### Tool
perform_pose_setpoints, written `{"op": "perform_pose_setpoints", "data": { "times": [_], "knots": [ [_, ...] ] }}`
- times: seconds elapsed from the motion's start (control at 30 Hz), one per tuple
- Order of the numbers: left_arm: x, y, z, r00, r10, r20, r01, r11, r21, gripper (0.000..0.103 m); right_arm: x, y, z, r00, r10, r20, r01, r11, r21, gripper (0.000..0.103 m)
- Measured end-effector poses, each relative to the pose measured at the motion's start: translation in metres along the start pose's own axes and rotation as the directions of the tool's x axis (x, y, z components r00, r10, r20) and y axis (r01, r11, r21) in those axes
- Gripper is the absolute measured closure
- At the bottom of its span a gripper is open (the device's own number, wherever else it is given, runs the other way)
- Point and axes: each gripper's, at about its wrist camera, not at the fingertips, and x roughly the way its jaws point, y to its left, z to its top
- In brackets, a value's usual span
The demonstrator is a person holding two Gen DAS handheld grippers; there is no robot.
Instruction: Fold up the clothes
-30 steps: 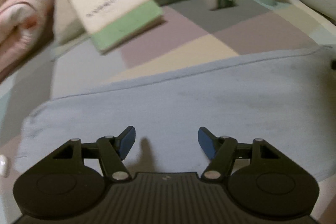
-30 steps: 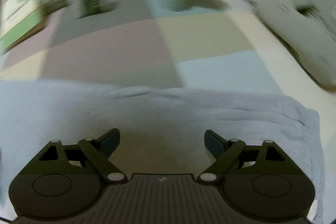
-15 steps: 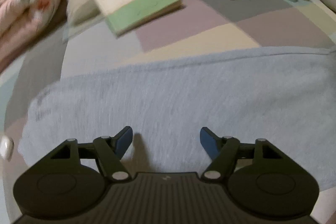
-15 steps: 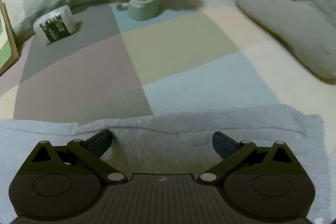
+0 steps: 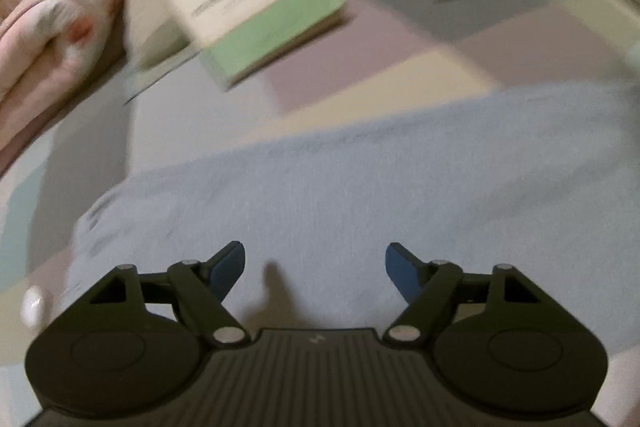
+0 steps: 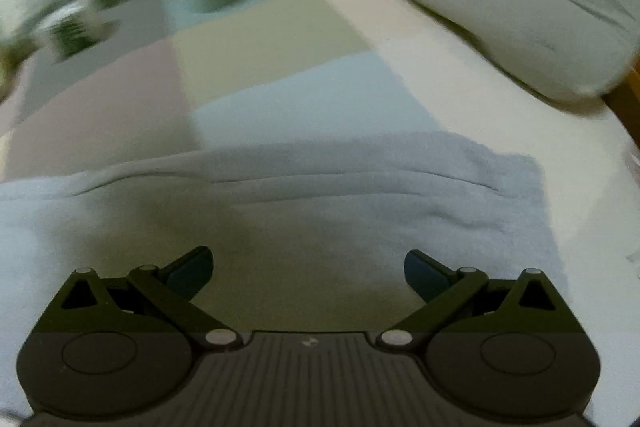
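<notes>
Garment (image 5: 360,195) laid flat as long grey-blue band across bed. L gripper (image 5: 314,265) & R gripper (image 6: 308,273) held wide over near edge, nothing gripped. Both layers to be pinched evenly, ends kept aligned.

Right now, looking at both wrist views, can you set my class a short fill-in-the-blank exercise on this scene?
1. Both grippers, left and right, have their fingers ____.
2. The garment spread on the bed is light ____ in colour.
3. The book has a cover that is white and ____.
4. Neither gripper holds ____ between its fingers.

Missing words: open; blue; green; anything
</notes>
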Motion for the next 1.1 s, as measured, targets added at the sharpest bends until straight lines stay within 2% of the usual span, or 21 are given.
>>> {"op": "perform_pose_setpoints", "data": {
  "times": [0.13,0.27,0.33,0.43,0.53,0.67,0.77,0.83,0.9,0.93,1.1],
  "knots": [
    [0.0,-0.038,0.023,0.987,-0.147,0.064,0.146,0.989,0.006,0.025,0.001,0.044,-0.008,0.998,0.062,-0.004,-0.062,0.989,-0.134,0.0],
    [0.022,-0.081,0.033,0.973,-0.22,0.07,0.218,0.975,0.041,0.025,0.009,0.067,-0.019,0.996,0.089,-0.024,-0.092,0.98,-0.179,0.0],
    [0.029,-0.083,0.034,0.978,-0.198,0.067,0.196,0.98,0.04,0.024,0.009,0.069,-0.024,0.996,0.087,-0.019,-0.089,0.977,-0.192,0.0],
    [0.032,-0.073,0.035,0.983,-0.168,0.069,0.168,0.986,0.01,0.017,0.011,0.068,-0.024,0.996,0.085,-0.01,-0.085,0.977,-0.194,0.0],
    [0.034,-0.062,0.035,0.988,-0.138,0.07,0.14,0.99,-0.021,0.018,0.006,0.07,-0.019,0.997,0.077,0.016,-0.073,0.977,-0.202,0.0],
    [0.037,-0.048,0.036,0.993,-0.098,0.071,0.102,0.993,-0.062,0.022,-0.012,0.083,-0.009,0.986,0.129,0.101,-0.102,0.965,-0.241,0.0],
    [0.04,-0.037,0.036,0.995,-0.067,0.07,0.074,0.993,-0.092,0.022,-0.007,0.091,0.003,0.979,0.141,0.145,-0.101,0.962,-0.255,0.0],
    [0.043,-0.031,0.032,0.997,-0.052,0.049,0.057,0.992,-0.116,0.022,0.003,0.095,0.011,0.976,0.167,0.143,-0.128,0.96,-0.247,0.0],
    [0.048,-0.026,0.024,0.999,-0.04,0.013,0.041,0.989,-0.144,0.021,0.02,0.101,0.014,0.979,0.182,0.092,-0.155,0.957,-0.247,0.0],
    [0.051,-0.023,0.021,1.0,-0.027,0.004,0.027,0.987,-0.157,0.017,0.026,0.102,0.014,0.981,0.174,0.088,-0.147,0.956,-0.254,0.0],
    [0.054,0.001,0.016,1.0,0.019,-0.012,-0.021,0.978,-0.207,0.017,0.033,0.092,0.016,0.985,0.161,0.065,-0.138,0.953,-0.271,0.0]
  ]
}}
